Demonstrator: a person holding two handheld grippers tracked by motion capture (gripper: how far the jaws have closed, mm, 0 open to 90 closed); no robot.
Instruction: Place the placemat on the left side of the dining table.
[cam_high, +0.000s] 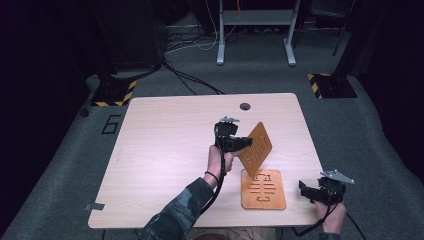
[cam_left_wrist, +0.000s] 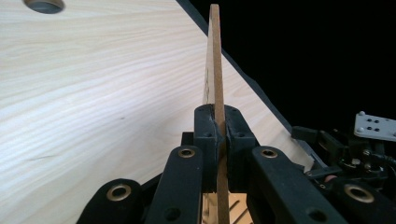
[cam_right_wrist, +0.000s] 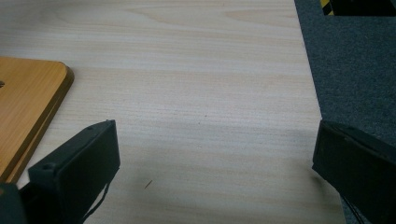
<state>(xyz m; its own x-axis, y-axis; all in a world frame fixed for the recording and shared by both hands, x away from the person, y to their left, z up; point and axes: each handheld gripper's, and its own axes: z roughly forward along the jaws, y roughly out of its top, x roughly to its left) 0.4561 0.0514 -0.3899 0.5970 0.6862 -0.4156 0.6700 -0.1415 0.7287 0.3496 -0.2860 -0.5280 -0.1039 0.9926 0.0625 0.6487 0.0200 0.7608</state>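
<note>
While the left tongs (cam_high: 246, 143) are clamped on the lower edge of a thin brown wooden panel (cam_high: 256, 148), that panel stands tilted in the air above the surface (cam_high: 165, 150), clear of it, over the right half. Seen from the left gripper view, the panel (cam_left_wrist: 215, 70) rises edge-on between the two black pads, which press on it from both sides. Slots are cut through its face. A second brown panel (cam_high: 263, 189) with the same kind of cut-out slots lies flat on the surface just below the raised one, near the person's edge. The right tongs (cam_high: 306, 188) hover at the right front corner of the surface, just beside the flat panel, with jaws standing wide apart and nothing between them. Along the right gripper view, the rounded corner of the flat panel (cam_right_wrist: 28, 102) lies left of those jaws.
</note>
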